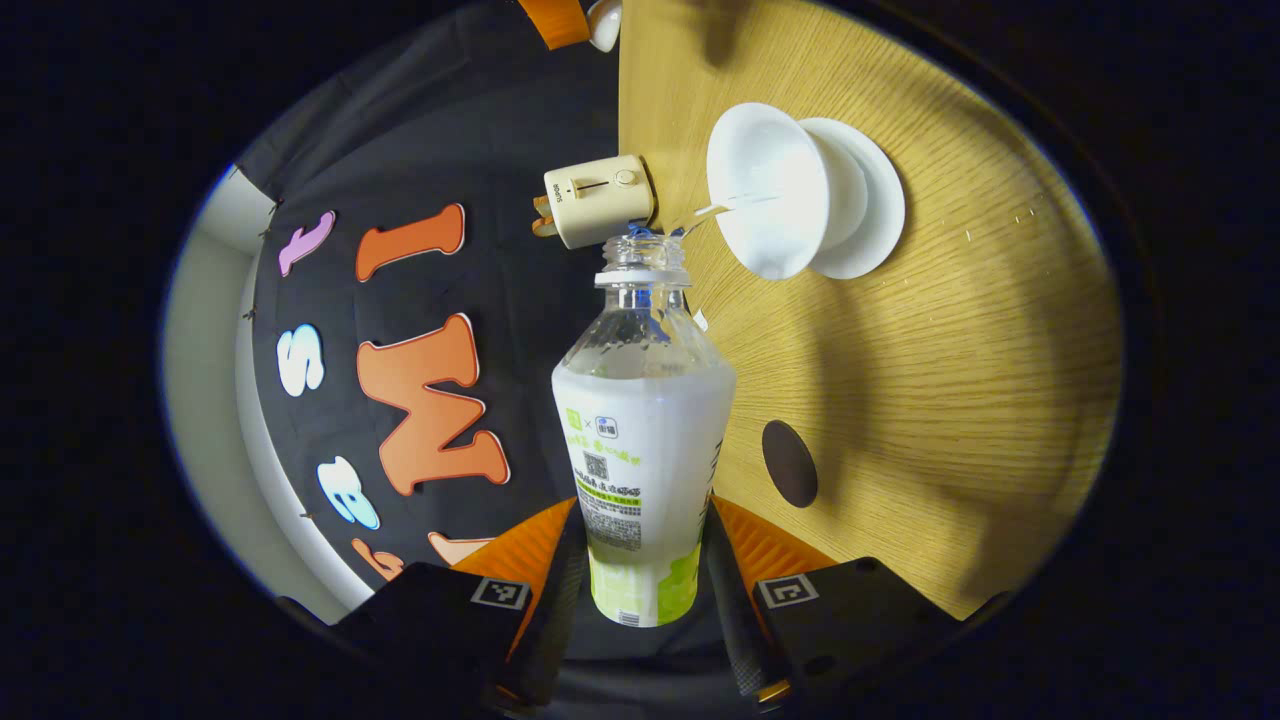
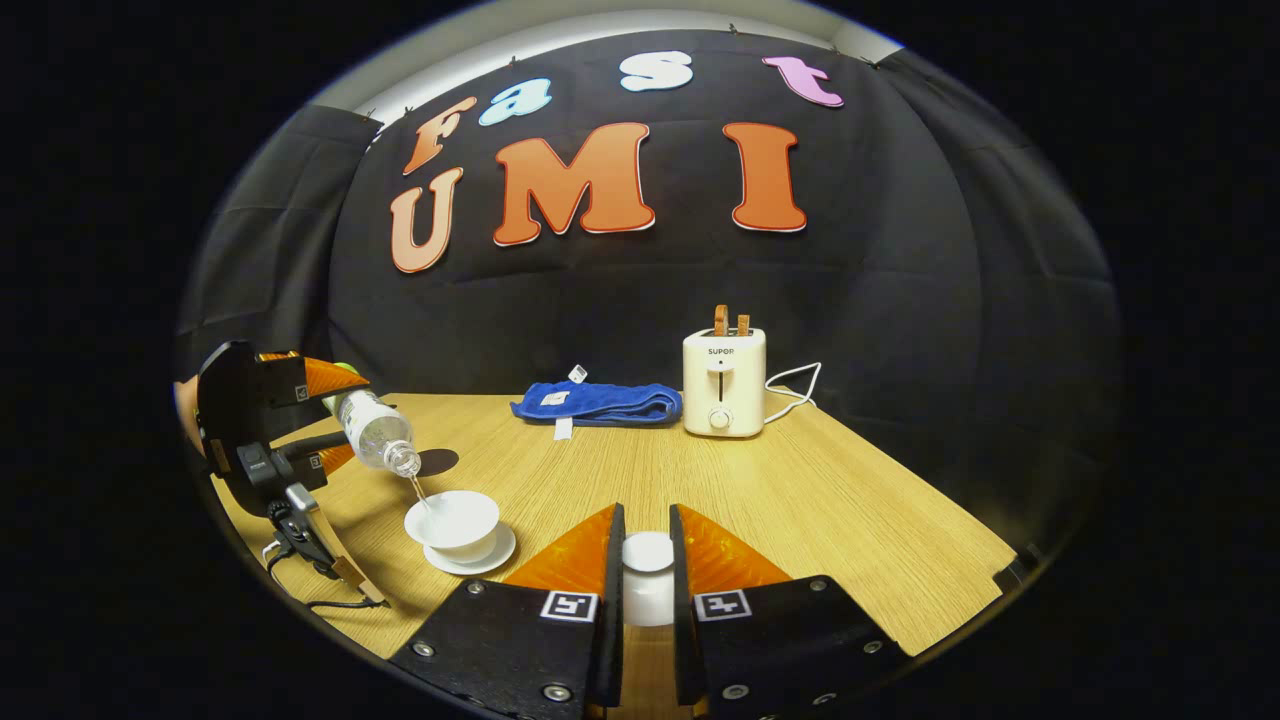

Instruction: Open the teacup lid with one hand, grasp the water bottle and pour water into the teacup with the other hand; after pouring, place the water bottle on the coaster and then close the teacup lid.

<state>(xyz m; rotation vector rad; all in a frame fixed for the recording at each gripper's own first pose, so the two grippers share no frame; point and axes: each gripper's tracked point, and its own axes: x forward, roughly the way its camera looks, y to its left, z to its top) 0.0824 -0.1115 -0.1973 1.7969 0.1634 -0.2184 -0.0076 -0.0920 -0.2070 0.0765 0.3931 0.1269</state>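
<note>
Item one, left claw (image 1: 645, 560): I have it clamped on the lower body of the water bottle (image 1: 640, 440), which is tipped neck-forward so a thin stream falls from its mouth into the open teacup (image 1: 770, 200), standing on its saucer (image 1: 870, 200) just ahead and to that claw's right. Item two, right claw (image 2: 647, 590): closed on the white teacup lid (image 2: 648, 575) and held off to the side, I judge to keep the cup mouth free while pouring. Item three, coaster (image 1: 789, 462): dark disc on the wooden surface (image 1: 950, 380) near the left claw's right finger, bare and awaiting the bottle; toaster (image 2: 724, 385) and blue cloth (image 2: 600, 403) sit beyond, unused.
</note>
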